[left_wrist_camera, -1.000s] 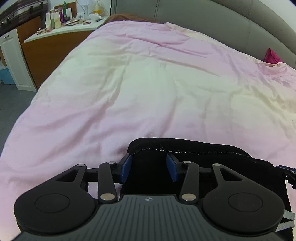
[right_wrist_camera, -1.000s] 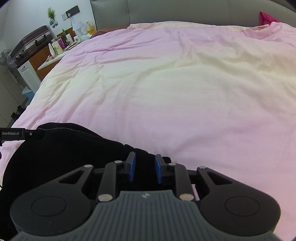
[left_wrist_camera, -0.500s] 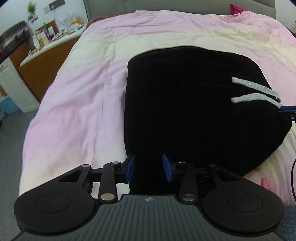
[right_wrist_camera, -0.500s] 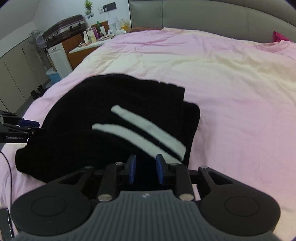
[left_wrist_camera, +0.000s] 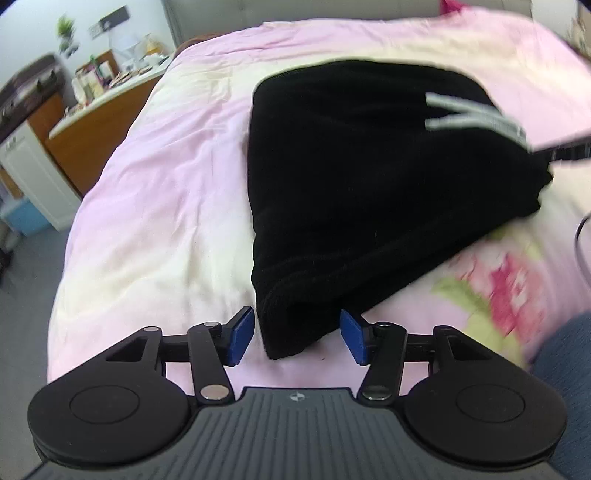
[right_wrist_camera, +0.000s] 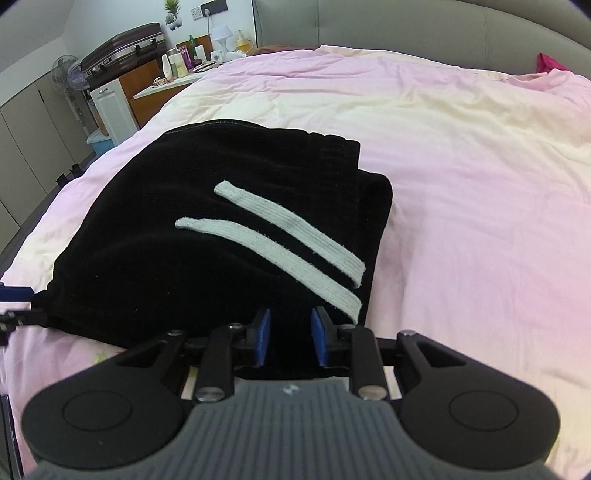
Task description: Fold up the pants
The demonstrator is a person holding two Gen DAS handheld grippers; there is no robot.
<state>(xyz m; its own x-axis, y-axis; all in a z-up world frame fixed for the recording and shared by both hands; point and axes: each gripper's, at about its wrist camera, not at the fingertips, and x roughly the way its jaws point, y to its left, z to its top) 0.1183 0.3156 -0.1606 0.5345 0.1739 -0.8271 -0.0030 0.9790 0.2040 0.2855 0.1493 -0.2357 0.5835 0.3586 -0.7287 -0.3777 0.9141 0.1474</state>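
The black pants (left_wrist_camera: 369,177) lie folded in a thick bundle on the pink bed cover (left_wrist_camera: 162,192); two white drawstrings (right_wrist_camera: 288,240) rest on top. My left gripper (left_wrist_camera: 297,336) is open, its blue pads apart on either side of the bundle's near corner, not pinching it. My right gripper (right_wrist_camera: 290,336) is shut on the pants' near edge (right_wrist_camera: 207,236), just below the drawstring ends. The right gripper's tip shows blurred at the right edge of the left wrist view (left_wrist_camera: 569,147).
The bed cover (right_wrist_camera: 461,166) stretches far and right toward a grey headboard (right_wrist_camera: 406,33). A wooden counter with bottles (right_wrist_camera: 177,70), a suitcase (right_wrist_camera: 122,48) and white cabinets stand left of the bed. Grey floor (left_wrist_camera: 22,295) lies beyond the left edge.
Both grippers drew the pants back over themselves, so the folded bundle now lies on the bed. My left gripper has opened and let go of the fabric; the right one still grips.
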